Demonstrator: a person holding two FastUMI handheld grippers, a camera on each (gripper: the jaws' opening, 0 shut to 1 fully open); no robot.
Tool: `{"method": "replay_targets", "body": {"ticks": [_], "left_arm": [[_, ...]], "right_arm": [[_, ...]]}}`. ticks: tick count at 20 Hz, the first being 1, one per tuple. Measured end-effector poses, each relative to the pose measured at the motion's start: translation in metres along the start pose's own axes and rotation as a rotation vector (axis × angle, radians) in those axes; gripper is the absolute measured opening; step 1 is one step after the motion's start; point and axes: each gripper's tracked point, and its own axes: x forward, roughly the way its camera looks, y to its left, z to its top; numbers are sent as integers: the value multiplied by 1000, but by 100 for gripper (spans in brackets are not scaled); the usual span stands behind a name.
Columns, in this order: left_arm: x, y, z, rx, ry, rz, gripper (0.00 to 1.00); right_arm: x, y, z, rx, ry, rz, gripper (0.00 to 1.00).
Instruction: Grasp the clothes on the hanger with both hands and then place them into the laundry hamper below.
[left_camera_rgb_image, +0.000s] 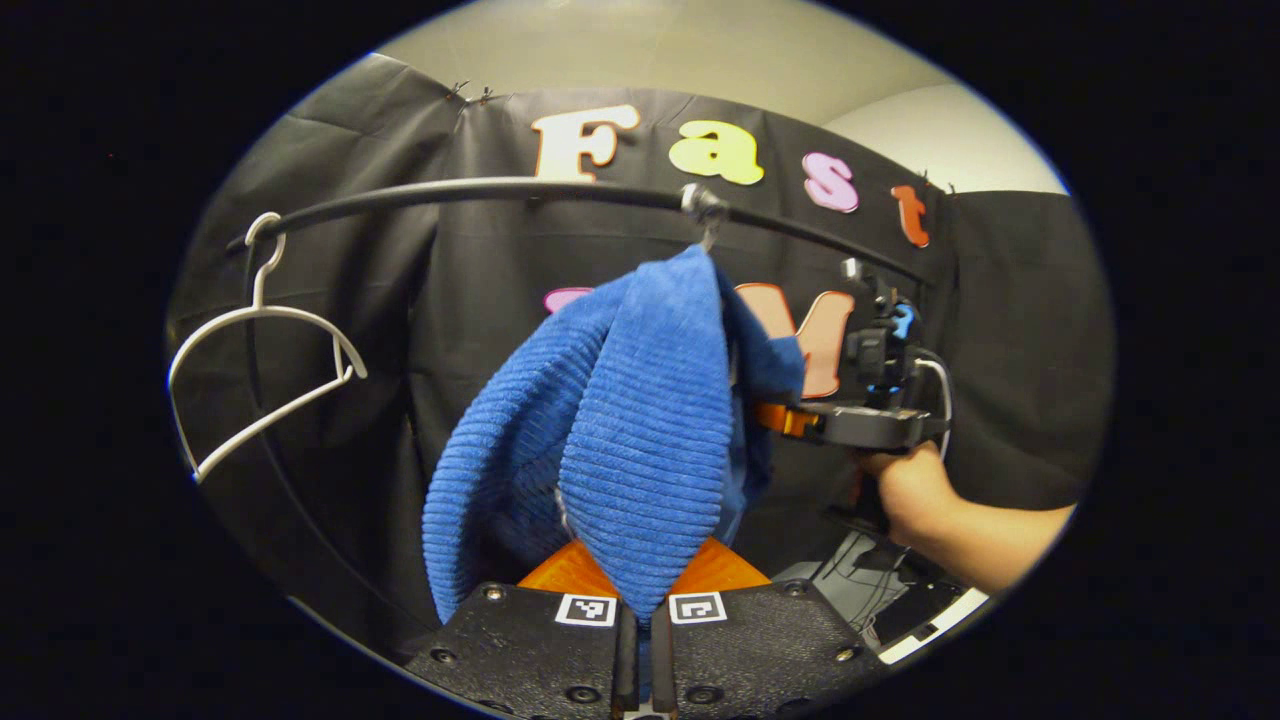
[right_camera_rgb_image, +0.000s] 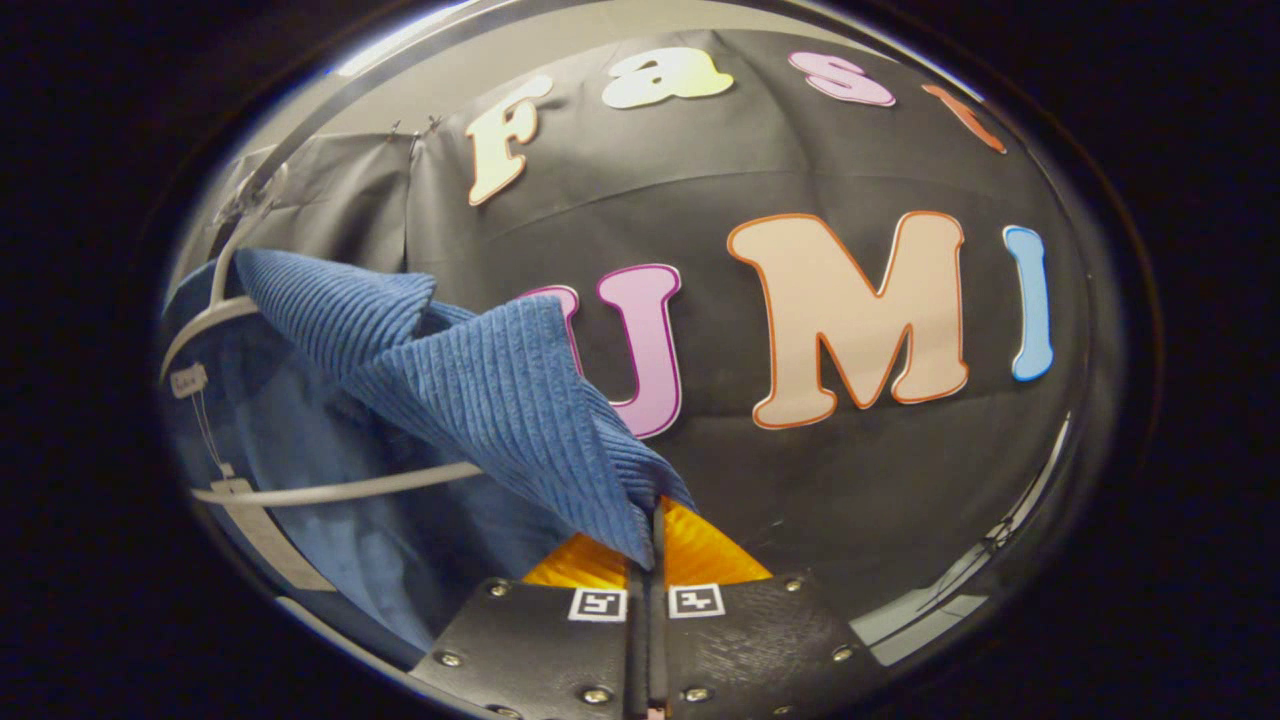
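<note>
A blue ribbed garment (left_camera_rgb_image: 640, 430) hangs from a hanger hooked on the black rail (left_camera_rgb_image: 480, 190). In the left gripper view my left gripper (left_camera_rgb_image: 640, 600) is shut on the garment's lower fold, which drapes over its fingers. Beyond the cloth, the right gripper (left_camera_rgb_image: 785, 415) pinches the garment's right side, held by a hand (left_camera_rgb_image: 905, 490). In the right gripper view my right gripper (right_camera_rgb_image: 648, 545) is shut on a corner of the blue garment (right_camera_rgb_image: 480, 400). The garment's white hanger (right_camera_rgb_image: 330, 490) shows under the cloth, with a tag hanging at the left.
An empty white hanger (left_camera_rgb_image: 255, 350) hangs on the rail at the left in the left gripper view. The booth's black cloth wall (left_camera_rgb_image: 500, 290) stands close behind. Some equipment and cables (left_camera_rgb_image: 880, 590) lie low at the right.
</note>
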Motion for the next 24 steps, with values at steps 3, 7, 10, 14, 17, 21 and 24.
{"method": "replay_targets", "body": {"ticks": [3, 7, 10, 14, 17, 21, 24], "left_arm": [[-21, -18, 29, -33, -30, -90, 5], [-54, -13, 57, -31, -48, -80, 6], [-65, -13, 71, -17, -61, -103, 7], [-79, 4, 80, 14, -28, -118, 5], [-91, 26, 79, 46, -23, -108, 5], [-87, 54, 76, 90, 3, -88, 5], [-77, 68, 80, 165, 10, -102, 5]], "right_arm": [[-17, 2, 5, -3, -11, 2, 1], [-37, 5, 29, 47, -92, 18, 1], [-51, 18, 47, 83, -133, 54, 0], [-62, 16, 74, 123, -192, 44, 1], [-57, 13, 88, 169, -223, 38, 0], [-42, 14, 94, 177, -220, 42, 1], [-29, 11, 94, 193, -215, 40, 1]]}}
